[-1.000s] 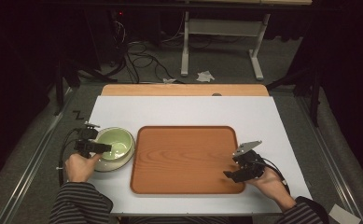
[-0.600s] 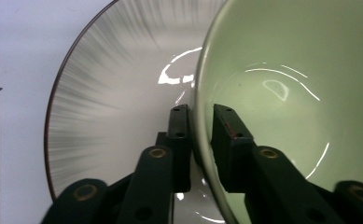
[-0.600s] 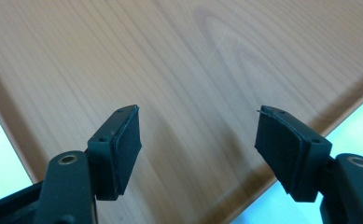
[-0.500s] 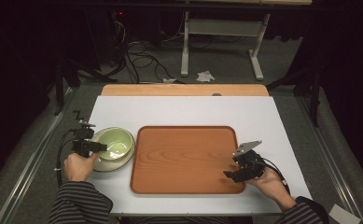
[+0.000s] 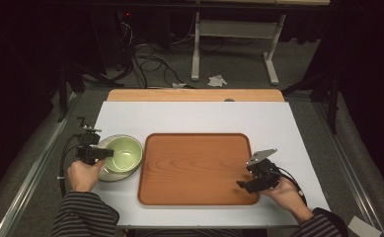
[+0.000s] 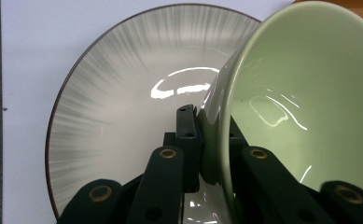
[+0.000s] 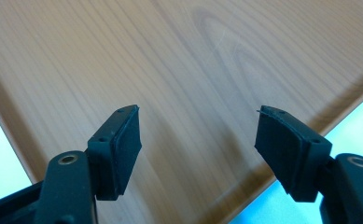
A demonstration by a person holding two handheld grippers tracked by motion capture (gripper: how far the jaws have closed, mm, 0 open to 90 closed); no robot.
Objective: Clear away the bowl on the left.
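Note:
A pale green bowl (image 5: 124, 152) (image 6: 305, 88) stands on a grey streaked plate (image 5: 108, 174) (image 6: 109, 116), left of a wooden tray (image 5: 194, 168) (image 7: 170, 56). My left gripper (image 5: 106, 153) (image 6: 210, 126) comes in from the bowl's left side. Its jaws have just been closing and now clamp the bowl's near rim, one pad outside the wall and one inside. My right gripper (image 5: 242, 184) (image 7: 198, 135) hovers over the tray's front right corner, open, with nothing between its pads.
The tray and plate lie on a white mat (image 5: 194, 116) over a wooden table (image 5: 194, 95). Table legs and cables (image 5: 145, 54) stand on the floor beyond it. White mat surface runs behind the tray.
The left hand has shifted very slightly at the bowl's left rim. The right hand and gripper have kept still over the tray's corner.

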